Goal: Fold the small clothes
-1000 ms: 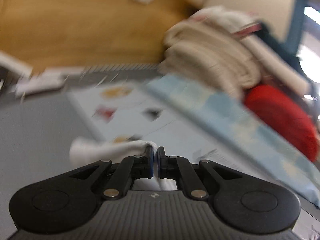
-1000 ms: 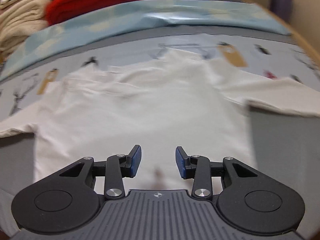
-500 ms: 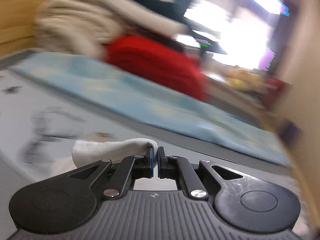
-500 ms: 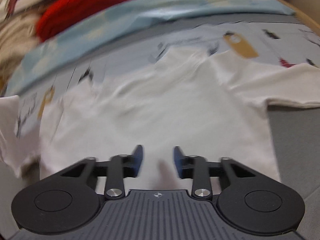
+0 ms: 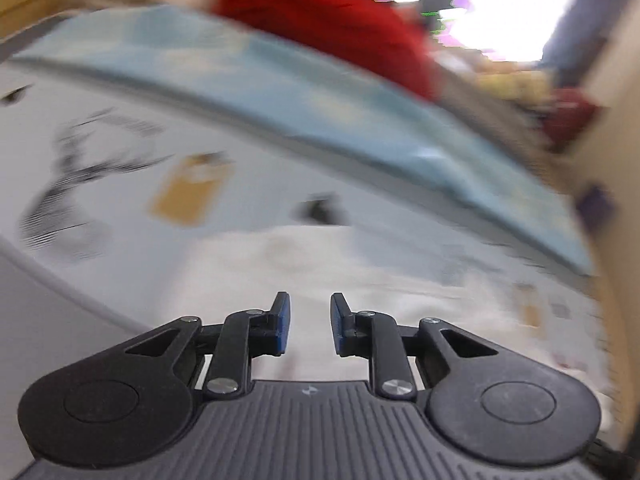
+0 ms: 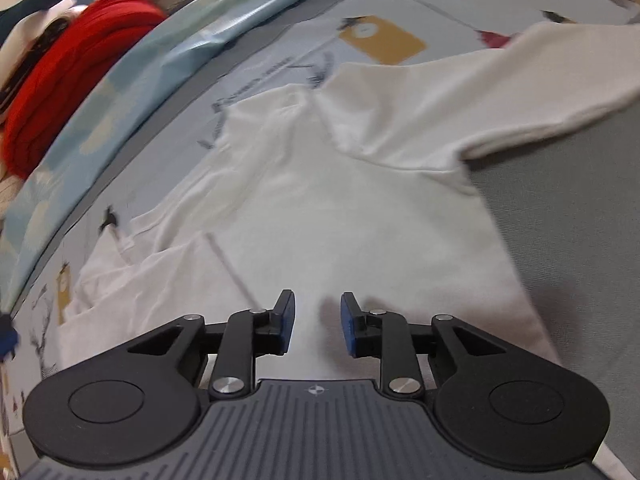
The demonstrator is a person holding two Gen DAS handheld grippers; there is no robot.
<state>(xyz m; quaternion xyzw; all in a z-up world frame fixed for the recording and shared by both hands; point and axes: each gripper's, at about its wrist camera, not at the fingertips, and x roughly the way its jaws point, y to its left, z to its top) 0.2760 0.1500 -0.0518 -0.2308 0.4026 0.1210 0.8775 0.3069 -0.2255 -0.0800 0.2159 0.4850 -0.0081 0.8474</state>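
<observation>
A small white T-shirt (image 6: pixel 352 208) lies on a pale printed sheet (image 6: pixel 280 60) on a grey surface. Its left sleeve (image 6: pixel 132 272) is folded in over the body; its right sleeve (image 6: pixel 500 88) lies spread out to the right. My right gripper (image 6: pixel 317 320) is open and empty, low over the shirt's lower middle. My left gripper (image 5: pixel 306 324) is open and empty above the blurred white shirt (image 5: pixel 360 280).
A light blue folded cloth (image 6: pixel 120 92) runs along the far edge of the sheet, with a red garment (image 6: pixel 60 80) and cream clothes behind it. Bare grey surface (image 6: pixel 568 220) lies to the right of the shirt. The left wrist view is motion-blurred.
My left gripper carried the white sleeve rightward over the shirt, then opened and let it go. The left sleeve now lies folded in. My right gripper stayed open and turned slightly.
</observation>
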